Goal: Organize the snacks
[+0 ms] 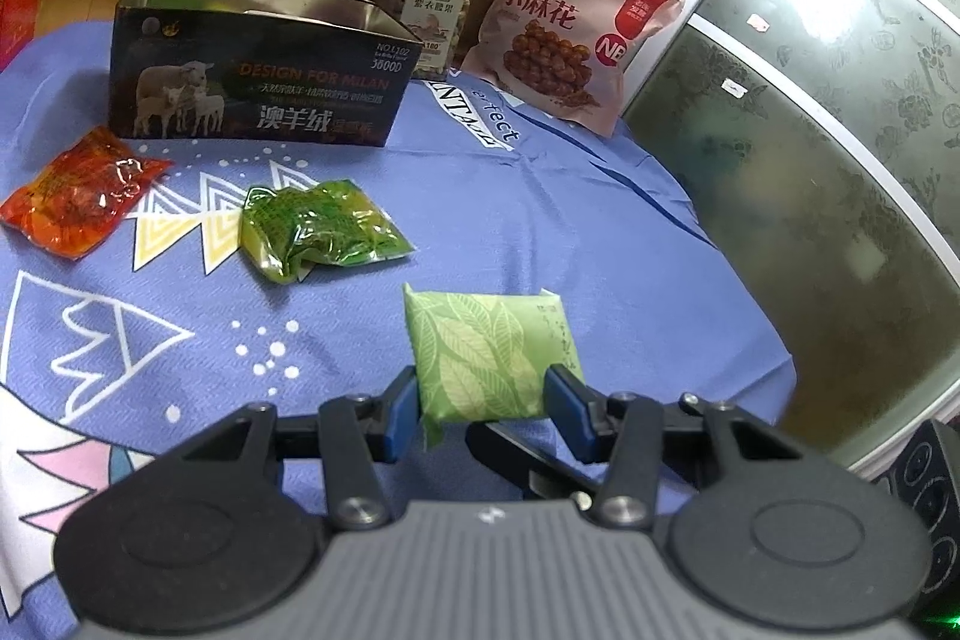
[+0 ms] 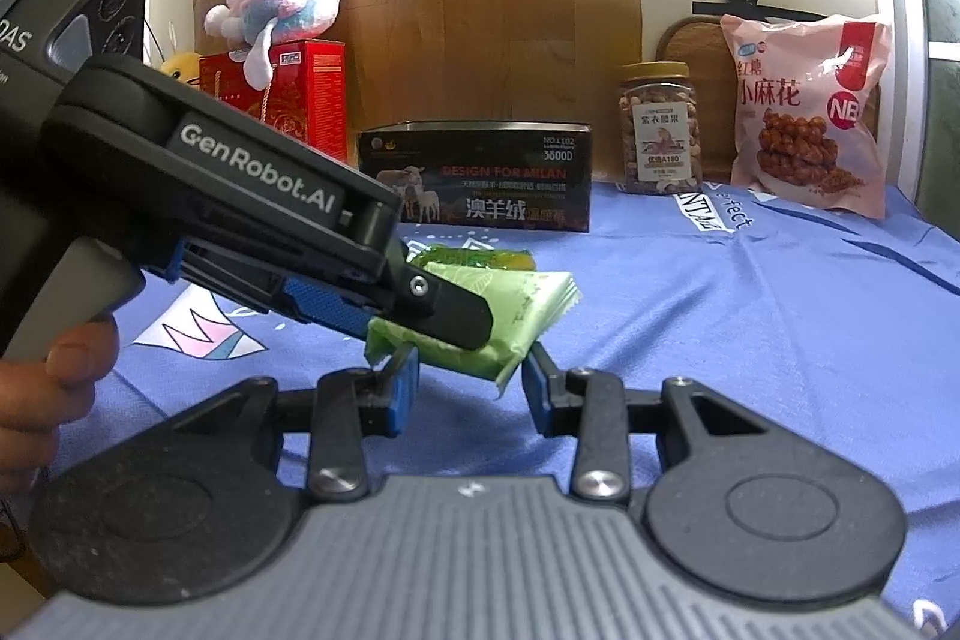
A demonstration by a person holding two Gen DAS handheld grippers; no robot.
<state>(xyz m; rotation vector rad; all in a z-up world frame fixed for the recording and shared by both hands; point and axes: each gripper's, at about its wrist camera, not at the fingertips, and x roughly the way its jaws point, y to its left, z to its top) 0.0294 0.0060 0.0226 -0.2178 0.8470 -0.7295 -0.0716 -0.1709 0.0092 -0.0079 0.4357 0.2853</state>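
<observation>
L gripper (image 1: 480, 403) has its blue pads closed against both sides of the pale green leaf-print packet (image 1: 489, 355), held just off the blue cloth (image 1: 540, 196); R gripper (image 2: 471, 385) sits w/ jaws parted around the packet's near corner, contact not clear from this angle. Mid-table: a green sachet (image 1: 318, 229) and an orange sachet (image 1: 78, 193) lie apart on the cloth. Far side: open black tin (image 1: 258, 64), nut jar (image 1: 429, 10), pink snack bag (image 1: 576, 28) leaning upright.
</observation>
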